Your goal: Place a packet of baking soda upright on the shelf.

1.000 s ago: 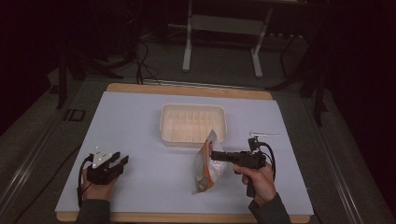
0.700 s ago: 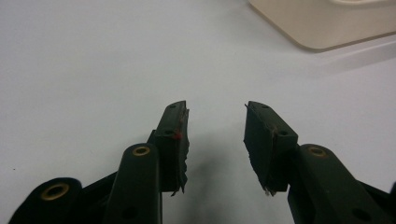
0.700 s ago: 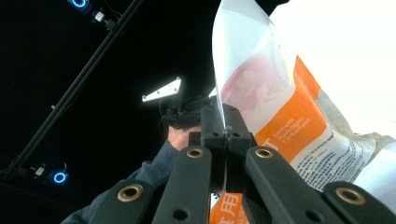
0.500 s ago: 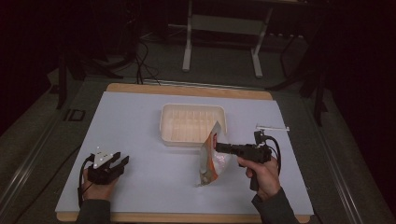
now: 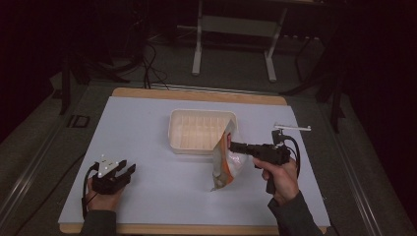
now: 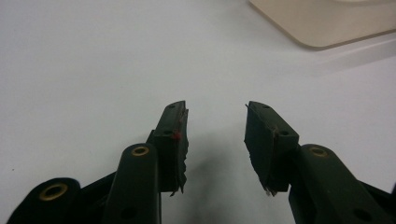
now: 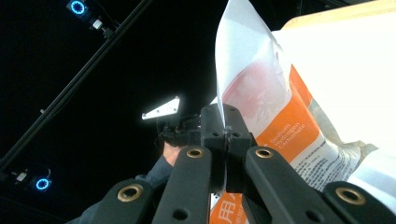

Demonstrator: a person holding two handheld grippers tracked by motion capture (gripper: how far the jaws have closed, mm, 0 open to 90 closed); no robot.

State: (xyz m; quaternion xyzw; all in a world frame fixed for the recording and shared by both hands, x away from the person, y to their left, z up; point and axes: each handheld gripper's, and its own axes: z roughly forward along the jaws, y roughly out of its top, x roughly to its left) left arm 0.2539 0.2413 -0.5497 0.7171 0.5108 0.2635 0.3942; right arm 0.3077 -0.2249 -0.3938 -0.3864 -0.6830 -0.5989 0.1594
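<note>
Right gripper view: tongs pinching pouch

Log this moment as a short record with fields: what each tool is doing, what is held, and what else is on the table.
right tool: shut on the top edge of the bag, held above the table
bag: white and orange pouch, hanging tilted, its lower end near the table surface
left tool: jaws have just been opening, nothing between them, low over the table at its near left
tray: shallow cream container at the table's middle, beyond the bag
table: pale sheet on a wooden board
</note>
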